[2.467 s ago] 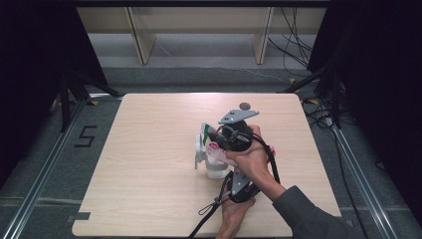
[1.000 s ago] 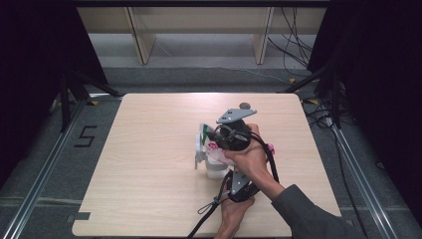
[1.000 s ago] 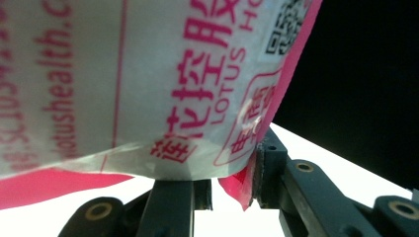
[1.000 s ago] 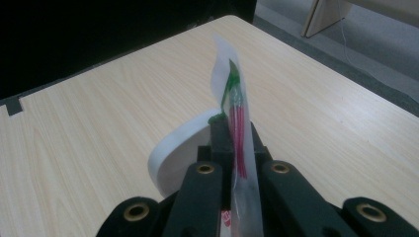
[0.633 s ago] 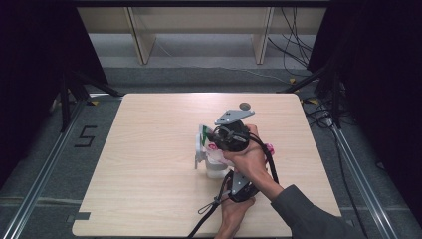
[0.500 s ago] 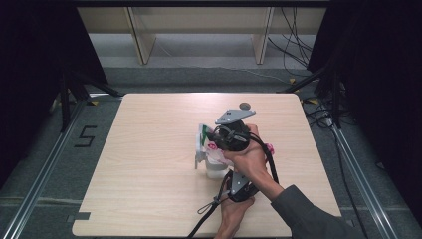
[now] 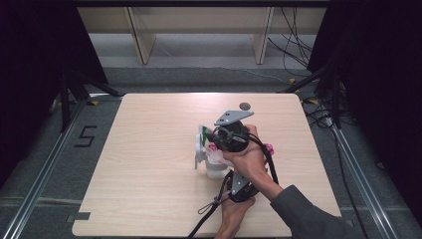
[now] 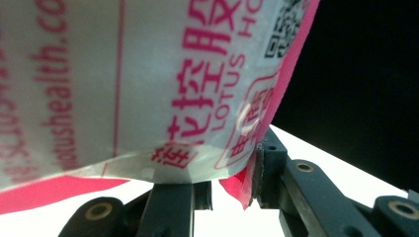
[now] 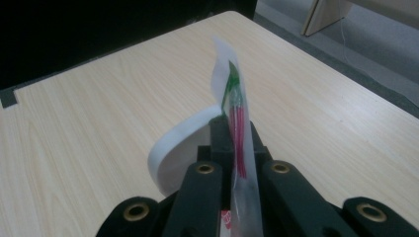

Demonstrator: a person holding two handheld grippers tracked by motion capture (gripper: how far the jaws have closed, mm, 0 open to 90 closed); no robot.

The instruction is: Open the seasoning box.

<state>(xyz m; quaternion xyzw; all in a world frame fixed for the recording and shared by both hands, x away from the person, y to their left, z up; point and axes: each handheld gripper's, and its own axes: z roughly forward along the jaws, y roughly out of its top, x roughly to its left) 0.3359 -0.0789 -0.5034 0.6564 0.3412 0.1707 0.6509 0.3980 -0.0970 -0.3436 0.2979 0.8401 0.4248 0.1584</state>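
A white sachet [image 8: 148, 84] with pink printed text hangs close in the left gripper view. My left gripper [image 8: 232, 173] is shut on its pink lower edge. In the right gripper view the sachet [image 9: 236, 123] stands edge-on, showing green and red print, and my right gripper [image 9: 236, 133] is shut on it. Just behind those jaws curves the rim of a white cup [image 9: 173, 148]. From the high view, the right gripper [image 7: 215, 140] holds the sachet [image 7: 203, 137] over the cup [image 7: 215, 172] near the table's middle. The left gripper [image 7: 239, 189] sits just below it.
The pale wooden table [image 7: 149, 164] has bare room to the left and at the back. A small dark round mark [image 7: 244, 106] lies near its far edge. Black cables [image 7: 209, 211] trail off the front edge. Shelf legs [image 7: 142, 40] stand beyond the table.
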